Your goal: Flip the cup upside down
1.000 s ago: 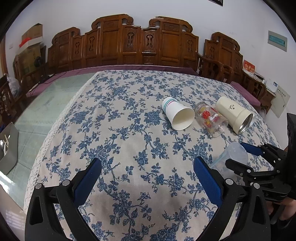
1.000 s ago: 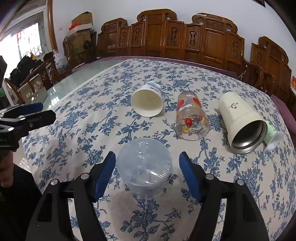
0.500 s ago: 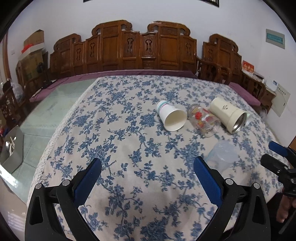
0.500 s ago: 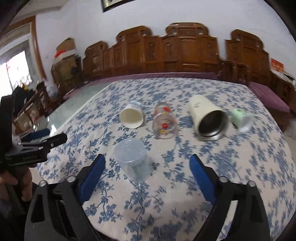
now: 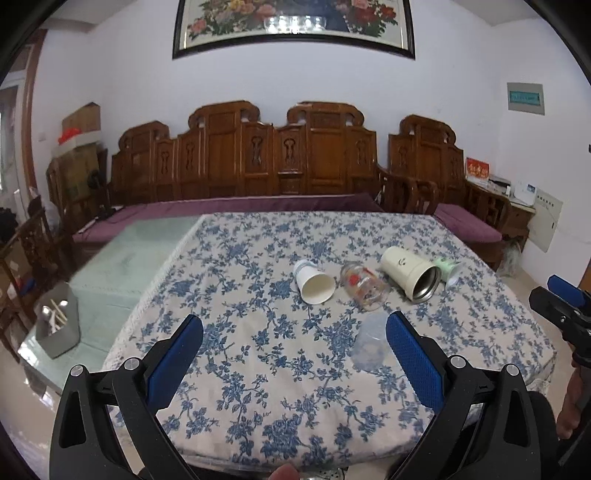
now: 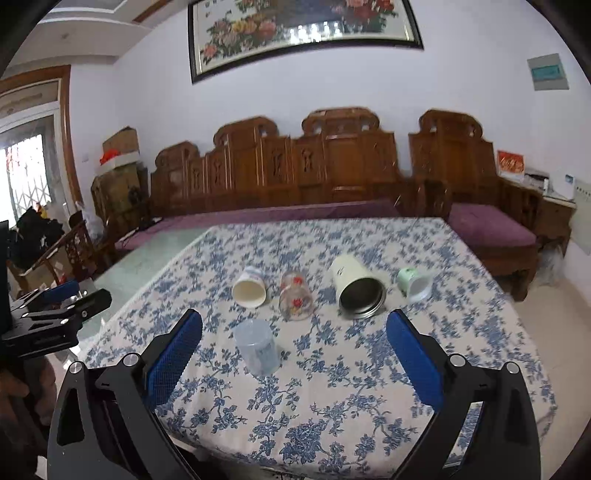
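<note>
Both my claws, left and right, gape wide with nothing in them, held back above the near edge of the counter. The clear plastic cup stands upside down on the floral cloth, apart from four cups lying sideways behind it.

White walls. Framed floral painting hangs high, centred, glare on its glass. Carved wooden bench set along the back wall, purple seat cushions. Table under a blue-floral tablecloth; bare glass top at left. Cardboard boxes stacked on a cabinet at left. Barred window, bright daylight. Grey wall panel at right. Pale floor.
</note>
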### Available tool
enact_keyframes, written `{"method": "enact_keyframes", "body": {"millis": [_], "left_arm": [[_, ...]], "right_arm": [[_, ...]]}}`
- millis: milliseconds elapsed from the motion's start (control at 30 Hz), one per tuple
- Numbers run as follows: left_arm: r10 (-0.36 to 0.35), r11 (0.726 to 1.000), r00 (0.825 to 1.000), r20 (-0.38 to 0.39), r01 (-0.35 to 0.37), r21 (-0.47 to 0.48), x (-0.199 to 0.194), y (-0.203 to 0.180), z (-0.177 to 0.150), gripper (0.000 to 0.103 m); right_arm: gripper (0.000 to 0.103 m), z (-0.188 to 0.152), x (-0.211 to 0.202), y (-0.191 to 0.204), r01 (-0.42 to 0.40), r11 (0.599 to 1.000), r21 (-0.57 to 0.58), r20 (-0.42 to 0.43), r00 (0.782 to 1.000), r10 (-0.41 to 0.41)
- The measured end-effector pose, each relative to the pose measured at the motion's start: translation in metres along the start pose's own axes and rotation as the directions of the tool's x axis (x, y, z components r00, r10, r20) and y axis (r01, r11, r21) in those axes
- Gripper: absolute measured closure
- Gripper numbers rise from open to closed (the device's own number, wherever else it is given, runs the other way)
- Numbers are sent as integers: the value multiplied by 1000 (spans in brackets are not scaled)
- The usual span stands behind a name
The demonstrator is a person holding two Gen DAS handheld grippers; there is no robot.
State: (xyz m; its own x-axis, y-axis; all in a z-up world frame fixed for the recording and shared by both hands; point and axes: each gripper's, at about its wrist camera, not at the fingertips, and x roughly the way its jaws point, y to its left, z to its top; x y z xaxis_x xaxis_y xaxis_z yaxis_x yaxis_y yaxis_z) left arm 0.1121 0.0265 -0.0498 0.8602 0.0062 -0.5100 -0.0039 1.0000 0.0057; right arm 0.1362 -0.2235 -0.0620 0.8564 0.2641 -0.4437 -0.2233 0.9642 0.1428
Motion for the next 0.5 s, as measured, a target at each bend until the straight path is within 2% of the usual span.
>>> {"method": "enact_keyframes", "body": {"millis": [233,500], "left_arm": [[-13,1000,1000,12,13,5,-29,-6,-3,7],[-11,1000,1000,24,11,-13,-39,-7,-5,7]], "right_arm": [[3,-1,-20,5,22,1000,-8,17,1000,-21],[3,-4,-22,9,14,1000,-14,17,1000,-14]]}}
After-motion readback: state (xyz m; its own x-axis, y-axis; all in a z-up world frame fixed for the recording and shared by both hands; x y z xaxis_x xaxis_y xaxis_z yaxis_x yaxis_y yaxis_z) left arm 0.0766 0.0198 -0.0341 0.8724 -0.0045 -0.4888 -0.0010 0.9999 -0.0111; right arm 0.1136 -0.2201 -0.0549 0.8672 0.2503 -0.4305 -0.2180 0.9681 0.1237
